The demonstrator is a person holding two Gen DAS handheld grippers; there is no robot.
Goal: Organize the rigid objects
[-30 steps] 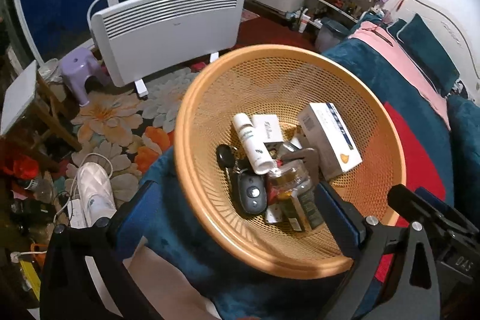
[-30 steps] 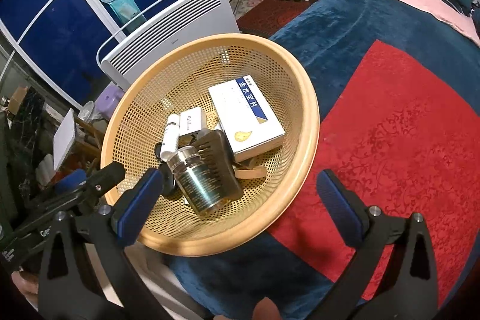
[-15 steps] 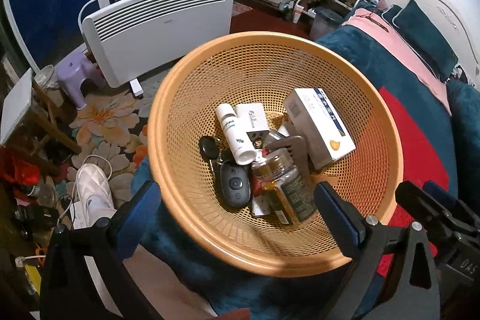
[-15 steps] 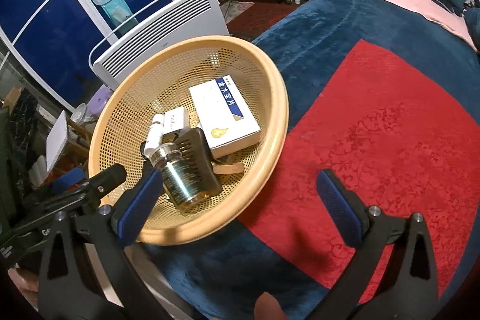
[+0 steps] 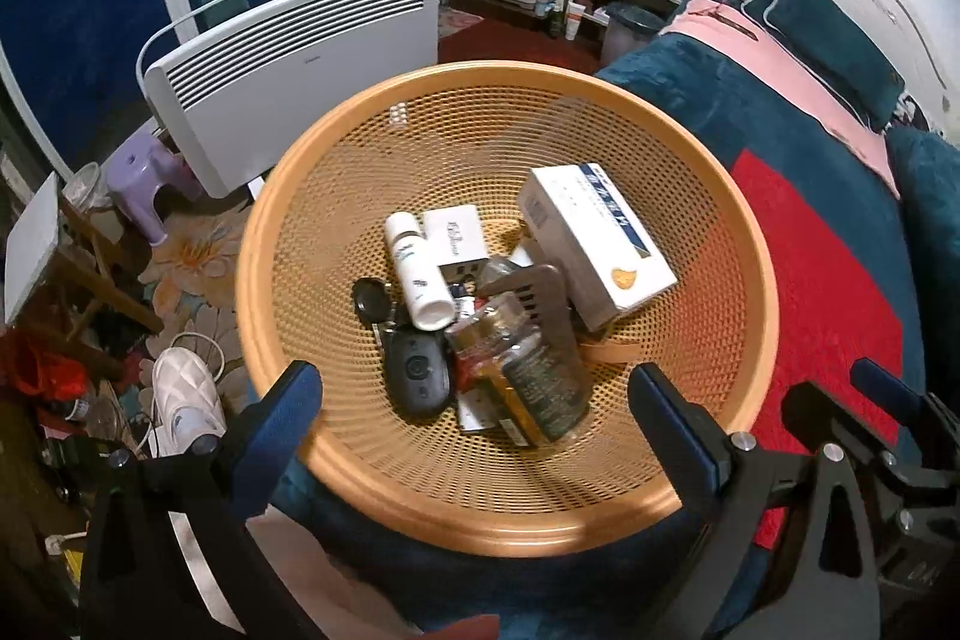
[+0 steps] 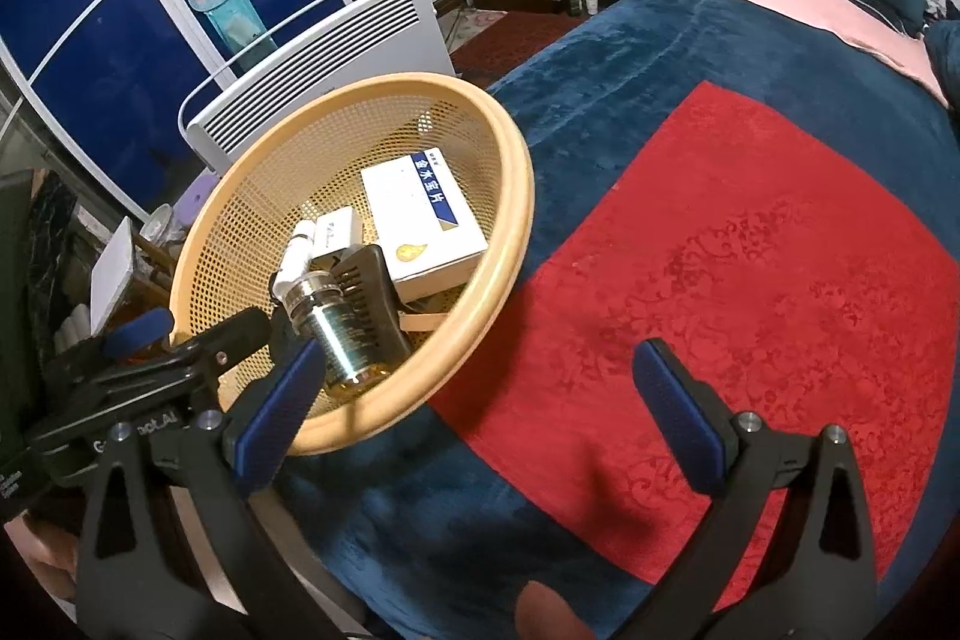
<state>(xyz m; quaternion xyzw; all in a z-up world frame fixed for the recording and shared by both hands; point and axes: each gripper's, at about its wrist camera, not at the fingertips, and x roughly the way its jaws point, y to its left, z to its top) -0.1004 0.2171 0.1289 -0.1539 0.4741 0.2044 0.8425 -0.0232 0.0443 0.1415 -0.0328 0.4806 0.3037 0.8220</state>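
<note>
The basket (image 5: pixel 744 244) sits at the bed's (image 6: pixel 600 58) near corner, over blue plush next to a red patterned panel (image 6: pixel 750 280). Both claws are spread wide and hold nothing: the left claw (image 5: pixel 474 436) hovers over the basket's near rim, the right claw (image 6: pixel 474 406) over the bed just beside it.

The step in hand looks like picking the first item out. It would go best to take what lies on top and leave the pile undisturbed. The box (image 5: pixel 594 238) is a good first choice: flat card faces, square edges, leaning free against the heap. Close across its narrow sides, squarely, so the card does not crush or twist.

The jar (image 5: pixel 522 376) is smooth, round, probably glass with a metal neck; it lies on its side and may roll, so grip across the body. The white tube (image 5: pixel 417 274) is slick plastic, also round. The dark comb (image 5: pixel 540 298) is thin and toothed, wedged between box and jar. The black fob (image 5: pixel 417 376) is rounded and low against the perforated, stiff plastic mesh.
</note>
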